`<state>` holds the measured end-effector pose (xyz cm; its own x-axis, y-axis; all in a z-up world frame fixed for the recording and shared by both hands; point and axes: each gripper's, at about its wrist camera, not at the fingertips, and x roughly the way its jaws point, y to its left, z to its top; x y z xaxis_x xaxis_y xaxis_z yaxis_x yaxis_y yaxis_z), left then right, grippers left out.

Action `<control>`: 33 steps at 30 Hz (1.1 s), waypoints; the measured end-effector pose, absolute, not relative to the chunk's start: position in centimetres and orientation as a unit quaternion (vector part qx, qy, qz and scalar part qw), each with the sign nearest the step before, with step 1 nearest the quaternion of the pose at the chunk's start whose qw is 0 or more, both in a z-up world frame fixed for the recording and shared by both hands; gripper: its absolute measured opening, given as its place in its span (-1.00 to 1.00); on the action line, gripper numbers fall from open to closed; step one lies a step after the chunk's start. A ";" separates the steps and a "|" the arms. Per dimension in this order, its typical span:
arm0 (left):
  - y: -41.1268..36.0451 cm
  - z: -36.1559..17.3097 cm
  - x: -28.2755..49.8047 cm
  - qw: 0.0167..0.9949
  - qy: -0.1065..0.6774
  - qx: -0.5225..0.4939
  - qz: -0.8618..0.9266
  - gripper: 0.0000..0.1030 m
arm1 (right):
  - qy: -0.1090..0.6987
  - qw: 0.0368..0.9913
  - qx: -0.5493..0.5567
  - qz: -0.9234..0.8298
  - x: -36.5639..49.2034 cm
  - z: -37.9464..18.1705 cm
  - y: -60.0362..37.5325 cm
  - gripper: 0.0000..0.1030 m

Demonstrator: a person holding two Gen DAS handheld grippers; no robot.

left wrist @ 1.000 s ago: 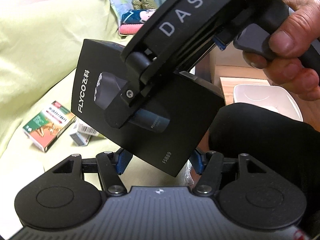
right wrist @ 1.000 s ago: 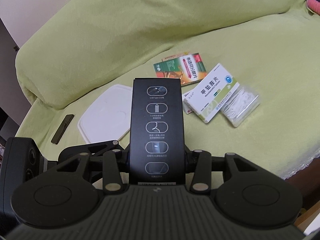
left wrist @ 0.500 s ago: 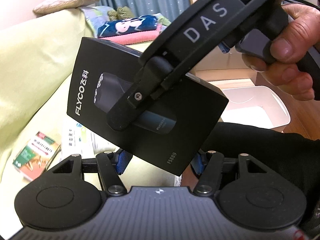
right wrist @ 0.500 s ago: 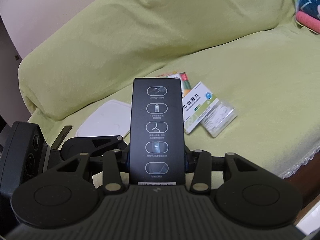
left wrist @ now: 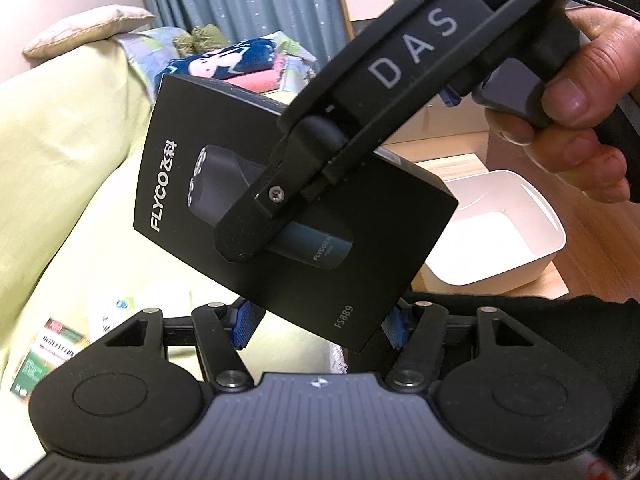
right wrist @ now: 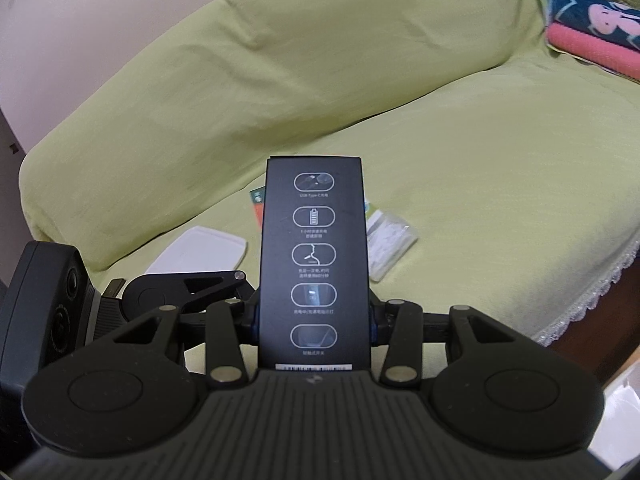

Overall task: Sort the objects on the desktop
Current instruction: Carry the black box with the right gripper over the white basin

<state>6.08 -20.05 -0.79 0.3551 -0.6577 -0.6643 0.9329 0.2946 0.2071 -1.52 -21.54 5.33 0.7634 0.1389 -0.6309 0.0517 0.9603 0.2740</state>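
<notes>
My right gripper (right wrist: pixel 316 322) is clamped on the black FLYCO shaver box (right wrist: pixel 314 256), its two pads pressed against the box's broad faces, so that the narrow side with its column of five white icons stands upright straight in front of my right camera. From my left camera I see the same box (left wrist: pixel 280 216) tilted in the air, printed face toward me, with one black finger (left wrist: pixel 256 224) of the right gripper lying across the shaver picture and my right hand (left wrist: pixel 576 120) wrapped round the handle at the upper right. My left gripper (left wrist: pixel 320 326) hangs just under the box's lower corner with its blue-padded jaws spread wide; the corner dips between them, but I cannot tell whether either pad touches it. Below and behind the box lies the green-covered sofa (right wrist: pixel 460 152), with a white lid (right wrist: pixel 200 252) and a clear plastic packet (right wrist: pixel 390 244) on the seat, and a green and red medicine carton (left wrist: pixel 44 354) at the left edge of my left view. Folded pink and blue cloths (right wrist: pixel 592 36) sit at the far end of the sofa. A white plastic bin (left wrist: pixel 500 232) rests on a wooden surface (left wrist: pixel 436 158) behind the box, to my right.
</notes>
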 end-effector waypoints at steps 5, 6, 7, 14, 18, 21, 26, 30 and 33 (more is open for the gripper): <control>-21.8 -1.5 4.6 0.758 0.230 0.300 -0.532 0.23 | 0.336 0.930 0.147 0.004 -2.7 5.7 -22.8 -0.23; -21.2 -1.4 2.8 0.755 0.229 0.301 -0.535 0.23 | 0.335 0.930 0.149 0.000 -2.9 5.7 -23.0 -0.23; -21.3 -1.3 2.0 0.753 0.228 0.303 -0.538 0.23 | 0.334 0.931 0.151 -0.005 -3.2 5.7 -23.3 -0.23; -23.7 -2.2 0.0 0.729 0.221 0.315 -0.566 0.23 | 0.325 0.930 0.168 -0.038 -5.2 5.6 -25.6 -0.23; -25.6 -2.4 -0.1 0.715 0.215 0.319 -0.583 0.23 | 0.319 0.930 0.175 -0.061 -6.3 5.6 -26.9 -0.23; -27.0 -2.7 -0.3 0.704 0.211 0.322 -0.596 0.23 | 0.314 0.929 0.180 -0.077 -7.1 5.7 -27.8 -0.23; -29.3 -3.4 -0.7 0.687 0.208 0.327 -0.615 0.23 | 0.308 0.927 0.189 -0.102 -8.9 5.6 -29.5 -0.23; -30.8 -3.9 -1.1 0.673 0.208 0.332 -0.627 0.23 | 0.304 0.924 0.198 -0.119 -10.0 5.4 -30.5 -0.23; -31.7 -4.1 -1.3 0.665 0.208 0.337 -0.633 0.23 | 0.301 0.922 0.205 -0.128 -10.6 5.1 -31.1 -0.23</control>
<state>-1.27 -31.74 -4.13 0.1112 -0.7022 -0.7033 0.9825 -0.0288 0.1840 -10.65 -31.07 5.11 0.7856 -0.1124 -0.6084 0.3600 0.8828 0.3018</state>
